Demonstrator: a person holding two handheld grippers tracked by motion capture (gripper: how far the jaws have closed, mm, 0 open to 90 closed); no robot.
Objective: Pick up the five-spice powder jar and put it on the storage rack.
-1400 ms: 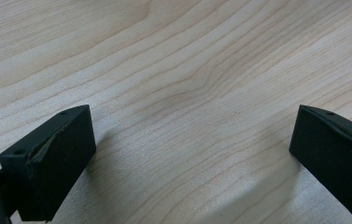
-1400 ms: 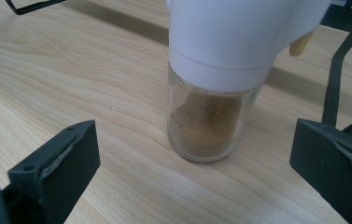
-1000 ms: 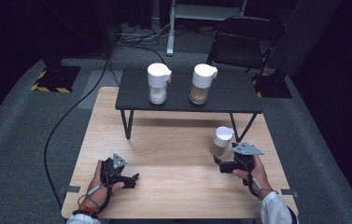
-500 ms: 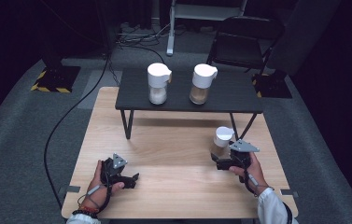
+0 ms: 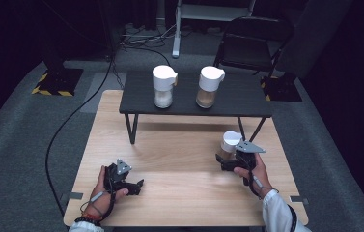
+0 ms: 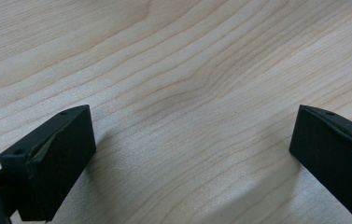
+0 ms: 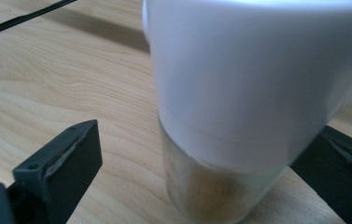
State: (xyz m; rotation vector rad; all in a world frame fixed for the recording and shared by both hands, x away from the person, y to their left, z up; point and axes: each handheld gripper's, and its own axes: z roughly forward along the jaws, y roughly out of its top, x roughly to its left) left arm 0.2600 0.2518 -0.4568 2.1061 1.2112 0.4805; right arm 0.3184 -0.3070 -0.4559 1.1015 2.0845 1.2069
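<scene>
A glass jar with a white lid (image 5: 230,141) holding brown powder stands on the wooden table (image 5: 179,154) at the right. My right gripper (image 5: 222,162) reaches it from the near side, and in the right gripper view the jar (image 7: 211,196) stands between the spread jaws of this open gripper (image 7: 208,140); I cannot tell whether they touch it. My left gripper (image 5: 137,185) rests low over the table's near left, open, and in the left gripper view this gripper (image 6: 194,121) has bare wood between its jaws.
A low black shelf (image 5: 237,99) stands across the table's far half with two more white-lidded jars, one with pale contents (image 5: 163,86) and one with brown contents (image 5: 208,87). A black chair (image 5: 252,46) stands beyond. A cable (image 5: 68,125) trails off left.
My right gripper has moved forward and left, up to the jar, so its jaws now flank it. The left gripper has stayed put.
</scene>
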